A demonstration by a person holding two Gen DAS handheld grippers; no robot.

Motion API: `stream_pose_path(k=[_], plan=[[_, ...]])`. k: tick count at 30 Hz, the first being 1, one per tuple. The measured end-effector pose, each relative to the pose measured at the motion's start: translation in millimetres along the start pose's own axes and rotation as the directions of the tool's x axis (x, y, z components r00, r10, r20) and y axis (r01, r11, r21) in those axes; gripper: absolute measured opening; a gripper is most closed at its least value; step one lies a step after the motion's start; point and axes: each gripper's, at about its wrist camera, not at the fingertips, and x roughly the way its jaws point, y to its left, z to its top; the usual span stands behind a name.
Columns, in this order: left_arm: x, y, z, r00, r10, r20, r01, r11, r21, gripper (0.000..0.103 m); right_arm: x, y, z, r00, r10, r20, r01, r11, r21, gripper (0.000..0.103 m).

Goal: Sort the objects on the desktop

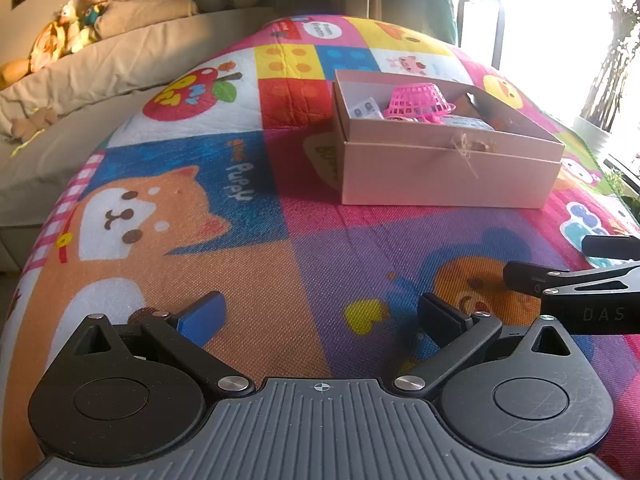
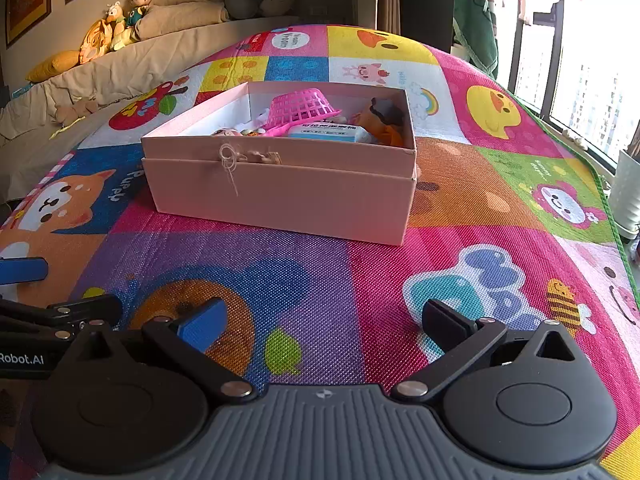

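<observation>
While both the left gripper [image 1: 320, 316] and right gripper [image 2: 322, 320] gape wide and empty over the cartoon play mat [image 2: 360, 280], the pink cardboard box [image 2: 280, 184] ahead of them holds an upturned pink basket [image 2: 302, 110].

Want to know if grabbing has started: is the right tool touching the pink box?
Apart. The right wrist view shows the right tool open over the mat, with a broad stretch of bare mat before the box.
</observation>
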Motion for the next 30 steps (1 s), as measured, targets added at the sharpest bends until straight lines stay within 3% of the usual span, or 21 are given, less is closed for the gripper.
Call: stream_pose_path(k=[30], plan=[[0.0,-0.5,0.4,1.0,-0.001,0.002,0.001,1.0,-0.004,0.103,0.8,-0.1,0.2,1.0,0.0,0.0,0.0,1.0,0.0,0.103]])
